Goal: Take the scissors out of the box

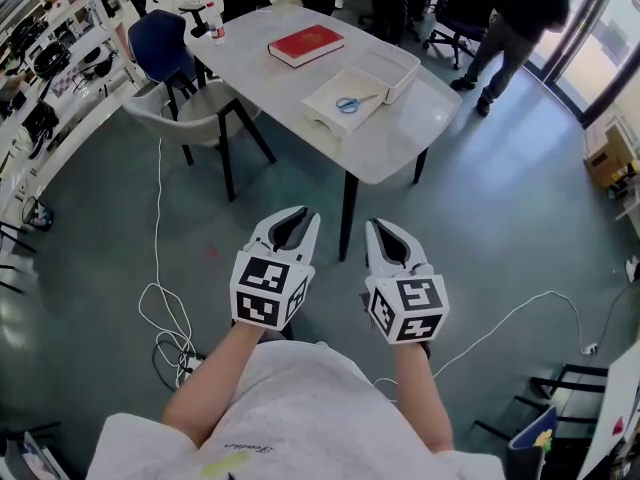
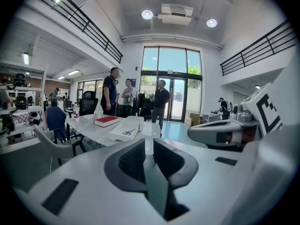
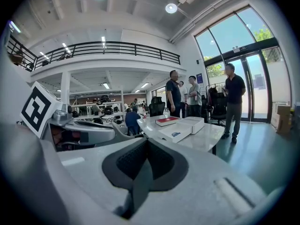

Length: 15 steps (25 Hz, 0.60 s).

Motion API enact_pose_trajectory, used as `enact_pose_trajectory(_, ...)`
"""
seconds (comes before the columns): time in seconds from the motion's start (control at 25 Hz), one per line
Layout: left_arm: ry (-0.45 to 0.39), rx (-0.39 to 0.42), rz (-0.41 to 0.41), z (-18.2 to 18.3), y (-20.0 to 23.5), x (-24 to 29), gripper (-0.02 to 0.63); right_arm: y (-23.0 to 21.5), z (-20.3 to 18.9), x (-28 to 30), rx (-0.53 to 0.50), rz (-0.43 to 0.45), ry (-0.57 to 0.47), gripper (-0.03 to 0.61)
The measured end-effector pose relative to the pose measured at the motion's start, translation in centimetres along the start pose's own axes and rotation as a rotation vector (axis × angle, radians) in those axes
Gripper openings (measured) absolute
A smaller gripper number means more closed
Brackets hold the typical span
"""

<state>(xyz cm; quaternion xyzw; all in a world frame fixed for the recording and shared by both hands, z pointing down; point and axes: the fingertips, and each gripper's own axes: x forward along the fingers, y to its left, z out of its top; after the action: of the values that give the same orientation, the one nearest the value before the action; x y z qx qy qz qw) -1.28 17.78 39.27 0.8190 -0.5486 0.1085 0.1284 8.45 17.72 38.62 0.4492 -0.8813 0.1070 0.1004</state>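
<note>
The left gripper [image 1: 293, 214] and the right gripper [image 1: 386, 224] are held out side by side over the grey floor, close together but not touching. In its own view the left gripper's dark pads are drawn in to a thin slit with nothing between them. The right gripper's jaws are clenched tip to tip, and it is also empty.

A white cable [image 1: 160, 298] loops on the floor below and to the left of the left gripper.

Ahead of both grippers, and well apart from them, stands a pale table [image 1: 390, 143]. The scissors [image 1: 348, 103], with blue handles, lie flat in a shallow white box [image 1: 322, 110] near the table's closest corner, straight ahead of the two grippers. A deeper white box [image 1: 402, 76] sits just behind it, touching it.

Beyond them, ahead of the left gripper, a red book [image 1: 306, 44] lies on the table. A grey chair [image 1: 180, 118] and a blue chair [image 1: 160, 38] stand at the table's left side. Past the table's far edge several people [image 1: 510, 18] are standing.
</note>
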Motion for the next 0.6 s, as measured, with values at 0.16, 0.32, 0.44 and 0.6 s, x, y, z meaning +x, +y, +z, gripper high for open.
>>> enact_pose_trajectory(0.16, 0.001, -0.008, -0.007, 0.6, 2.0, 1.7, 0.04, -0.4, 0.8, 2.5, -0.003, -0.004, 0.003, 0.005)
enact_pose_trajectory(0.32, 0.012, -0.018, -0.02, 1.0, 4.4, 3.8, 0.061, -1.1, 1.5, 5.5, -0.002, -0.016, 0.012, 0.006)
enact_pose_trajectory(0.44, 0.018, -0.021, -0.028, 1.4, 6.5, 5.6, 0.064, -1.7, 1.9, 8.0, 0.002, -0.028, 0.02, 0.005)
enact_pose_trajectory(0.6, 0.027, -0.024, -0.054, 2.4, 9.1, 8.2, 0.069, -2.5, 2.9, 11.3, 0.008, -0.055, 0.031, 0.005)
